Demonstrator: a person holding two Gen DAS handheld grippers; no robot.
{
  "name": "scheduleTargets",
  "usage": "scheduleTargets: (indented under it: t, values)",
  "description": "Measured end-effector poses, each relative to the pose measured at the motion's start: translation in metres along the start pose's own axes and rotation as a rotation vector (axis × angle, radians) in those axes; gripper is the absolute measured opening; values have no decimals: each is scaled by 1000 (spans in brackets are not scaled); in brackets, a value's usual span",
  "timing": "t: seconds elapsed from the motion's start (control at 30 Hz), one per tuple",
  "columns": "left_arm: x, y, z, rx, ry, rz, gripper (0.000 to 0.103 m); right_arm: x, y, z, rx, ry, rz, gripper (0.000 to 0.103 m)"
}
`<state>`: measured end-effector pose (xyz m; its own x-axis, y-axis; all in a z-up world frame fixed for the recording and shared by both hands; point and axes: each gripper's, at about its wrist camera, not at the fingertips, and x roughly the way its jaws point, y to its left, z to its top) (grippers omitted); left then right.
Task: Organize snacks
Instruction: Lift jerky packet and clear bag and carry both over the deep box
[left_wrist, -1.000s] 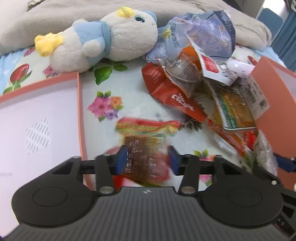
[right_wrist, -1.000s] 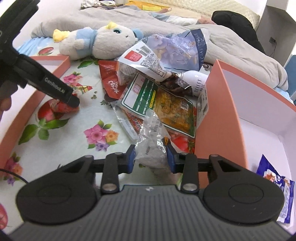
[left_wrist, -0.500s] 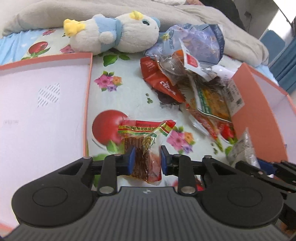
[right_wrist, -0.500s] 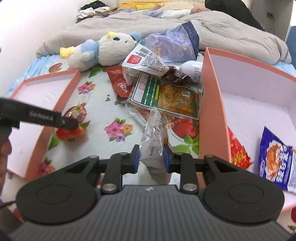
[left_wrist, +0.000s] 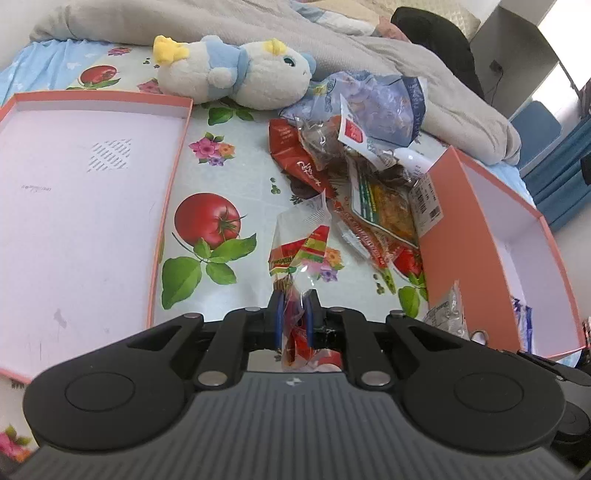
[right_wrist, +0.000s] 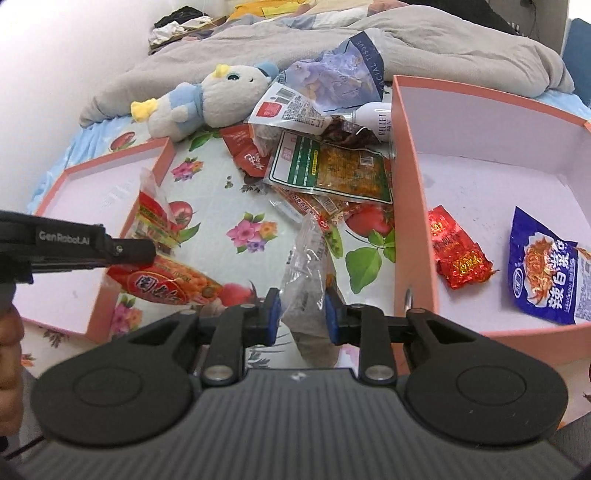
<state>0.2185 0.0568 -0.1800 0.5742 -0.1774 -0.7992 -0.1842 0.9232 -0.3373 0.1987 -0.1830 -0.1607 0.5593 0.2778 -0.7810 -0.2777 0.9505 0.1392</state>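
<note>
Tongs both gripped: my left gripper (left_wrist: 294, 320) had just been closing, pinching the red snack packet (left_wrist: 300, 254); my right gripper (right_wrist: 301, 315) clamped the clear snack packet (right_wrist: 308, 273).

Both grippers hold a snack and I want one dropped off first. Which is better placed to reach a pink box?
Right, probably. The right gripper grips a clear packet right beside the right box. The left gripper holds its red packet farther from the shallow tray.
</note>
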Motion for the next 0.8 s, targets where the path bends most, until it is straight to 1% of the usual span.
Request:
scheduleTargets:
  t: [0.1, 0.2, 0.3, 0.47, 0.7, 0.8]
  values:
    - [-10, -3, -1, -25, -12, -4, 14, -11, -2, 2, 11, -10, 12, 28]
    - [-20, -9, -1, -26, -26, 7, 14, -20, -4, 6, 14, -25, 19, 28]
    - [-28, -16, 0, -35, -27, -10, 14, -30, -5, 12, 21, -39, 27, 28]
    - [-43, -36, 4, -12, -42, -28, 14, -48, -9, 20, 23, -79, 40, 28]
    - [-65, -64, 9, 1, -91, -51, 14, -73, -14, 28, 22, -125, 57, 28]
    - [-76, -76, 15, 12, -111, -60, 14, -85, -20, 32, 40, -146, 62, 28]
